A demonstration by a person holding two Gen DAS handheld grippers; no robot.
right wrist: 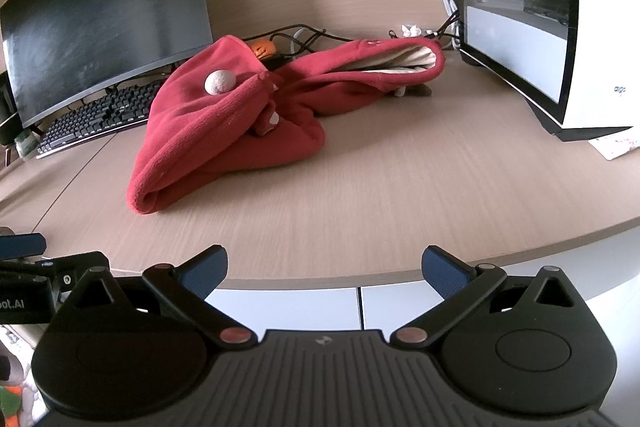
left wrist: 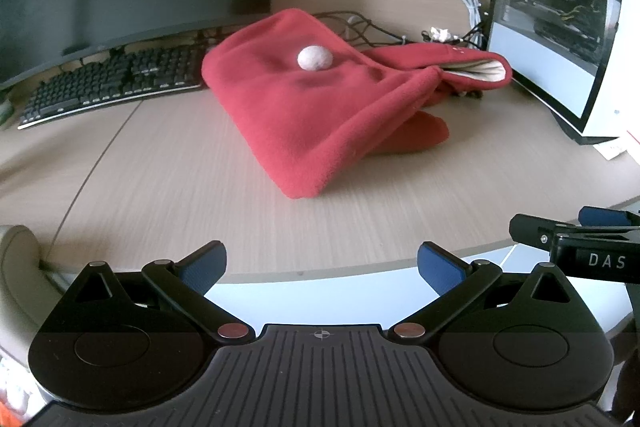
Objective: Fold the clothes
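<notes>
both hand-held grippers [left wrist: 320,269] [right wrist: 324,269] open, short of garment [left wrist: 320,99].

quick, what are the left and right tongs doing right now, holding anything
Left tongs: open, holding nothing, back at the desk edge.
Right tongs: open, holding nothing, clear of the red fleece garment.

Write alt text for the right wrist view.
A red fleece garment lies loosely folded on a wooden desk, a pale pom-pom on top. The right hand-held gripper is open and empty at the desk's near edge; a monitor, keyboard and computer case stand behind.
</notes>
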